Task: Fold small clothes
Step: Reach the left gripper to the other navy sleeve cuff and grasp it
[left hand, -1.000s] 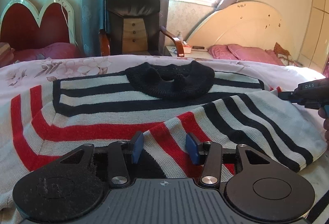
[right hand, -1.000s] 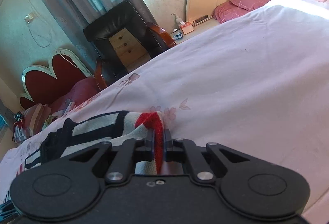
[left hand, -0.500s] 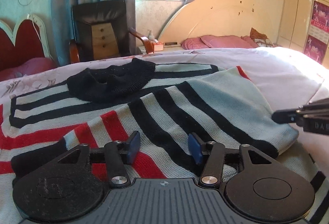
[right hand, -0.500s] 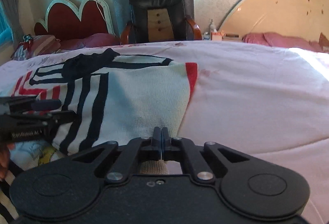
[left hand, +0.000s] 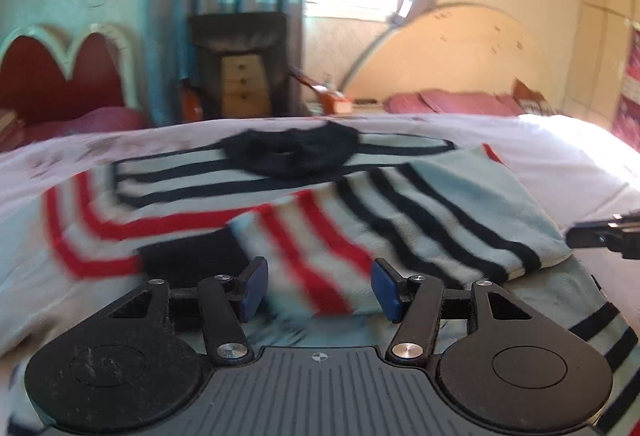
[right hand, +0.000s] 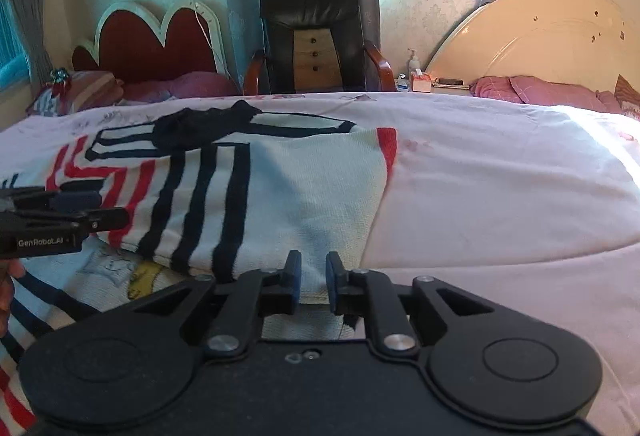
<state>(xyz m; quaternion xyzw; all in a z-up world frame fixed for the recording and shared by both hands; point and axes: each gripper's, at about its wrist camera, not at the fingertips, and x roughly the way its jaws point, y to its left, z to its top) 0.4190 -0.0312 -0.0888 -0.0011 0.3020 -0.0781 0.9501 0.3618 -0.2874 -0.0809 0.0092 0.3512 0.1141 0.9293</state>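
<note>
A knit sweater (left hand: 420,203) striped in white, black and red, with a black collar (left hand: 292,151), lies flat on the bed. One sleeve (right hand: 280,195) is folded across its body, red cuff (right hand: 387,143) at the far end. My left gripper (left hand: 320,290) hovers at the near fold of the sleeve; its jaws are opening, with striped cloth between the blue pads and no grip on it. My right gripper (right hand: 313,282) is at the sleeve's near white edge, jaws opening, the cloth in the narrow gap, not pinched. Each gripper shows in the other's view: left gripper (right hand: 112,213), right gripper (left hand: 576,236).
The pale pink bedsheet (right hand: 500,195) stretches to the right of the sweater. Beyond the bed stand a black armchair (right hand: 316,35), a red heart-shaped headboard (right hand: 156,43) and a cream round headboard (right hand: 540,35) with pink pillows (right hand: 540,91). A hand (right hand: 8,284) shows at the left edge.
The right gripper carried the sleeve over the sweater's body, rolled level, and has parted its pads from the cloth. The left jaws stand wider, and the left view has shifted sideways and blurred.
</note>
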